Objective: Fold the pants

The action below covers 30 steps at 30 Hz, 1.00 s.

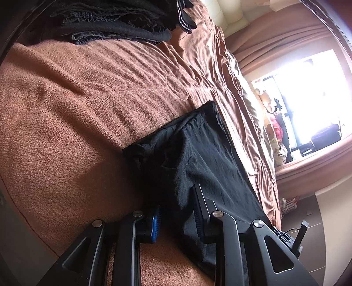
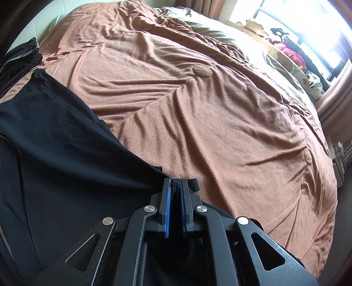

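The black pants (image 1: 198,158) lie on the brown blanket (image 1: 77,110) and run away from my left gripper (image 1: 176,209). Its jaws stand open, and the cloth passes between them. In the right wrist view the pants (image 2: 55,143) spread across the left side. My right gripper (image 2: 175,187) is shut on a bunched edge of the pants, pinched between its blue pads (image 2: 168,198). The blanket (image 2: 209,121) fills the rest of that view.
A stack of folded dark clothes (image 1: 110,19) sits at the far end of the bed; it also shows in the right wrist view (image 2: 19,59). Stuffed toys (image 2: 292,57) line the window ledge. The bed edge and floor (image 1: 319,220) are at right.
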Tool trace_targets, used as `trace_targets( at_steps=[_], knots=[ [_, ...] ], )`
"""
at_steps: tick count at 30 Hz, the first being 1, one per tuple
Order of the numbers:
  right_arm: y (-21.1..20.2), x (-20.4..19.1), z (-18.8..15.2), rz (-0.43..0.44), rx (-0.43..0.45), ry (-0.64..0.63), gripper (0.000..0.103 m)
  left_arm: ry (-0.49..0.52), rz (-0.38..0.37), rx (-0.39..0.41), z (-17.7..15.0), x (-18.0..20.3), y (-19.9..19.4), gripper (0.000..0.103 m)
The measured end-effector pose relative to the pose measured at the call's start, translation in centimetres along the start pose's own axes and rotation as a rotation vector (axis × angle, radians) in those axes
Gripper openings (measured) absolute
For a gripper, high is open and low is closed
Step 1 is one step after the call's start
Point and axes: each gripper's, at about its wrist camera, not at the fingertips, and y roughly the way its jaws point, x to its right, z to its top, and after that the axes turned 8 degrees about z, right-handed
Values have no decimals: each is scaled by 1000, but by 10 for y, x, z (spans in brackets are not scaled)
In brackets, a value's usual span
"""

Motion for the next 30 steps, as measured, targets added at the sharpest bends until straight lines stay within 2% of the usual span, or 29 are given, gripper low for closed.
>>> trace_targets(
  at_steps=[4, 7, 8, 9, 12, 18, 19, 21, 26, 27, 28, 29, 30],
  knots=[
    [25, -6, -4, 15, -82, 17, 7, -20, -13, -4, 1, -1, 3, 27],
    [26, -10, -8, 7, -83, 32, 12, -27, -18, 4, 3, -2, 4, 27],
    [22, -10, -9, 18, -75, 53, 18, -28, -13, 7, 5, -3, 3, 19],
    [16, -9, -10, 34, -65, 79, 25, -27, -11, 12, 6, -3, 2, 7],
    [-8, -1, -17, 62, -18, 129, 34, -42, -19, 35, 11, -7, -4, 4],
    [-44, -3, -45, 88, 35, 200, 37, -52, -25, 20, 14, -11, -4, 6],
    [-48, -4, -49, 93, 42, 214, 37, -61, -28, 8, 13, -13, -2, 8],
    [-53, -6, -57, 106, 52, 248, 37, -80, -45, -14, 10, -16, 2, 24],
    [-60, -16, -73, 163, 66, 326, 37, -78, -51, -8, 8, -15, 4, 25],
    [-62, -19, -76, 173, 69, 338, 37, -76, -50, -7, 8, -15, 4, 22],
    [-63, -22, -80, 181, 71, 350, 37, -71, -43, -4, 9, -13, 4, 15],
    [-63, -24, -84, 189, 70, 363, 37, -66, -45, -5, 10, -12, 3, 3],
    [-63, -27, -89, 199, 67, 377, 37, -65, -55, -3, 11, -10, 2, 2]
  ],
)
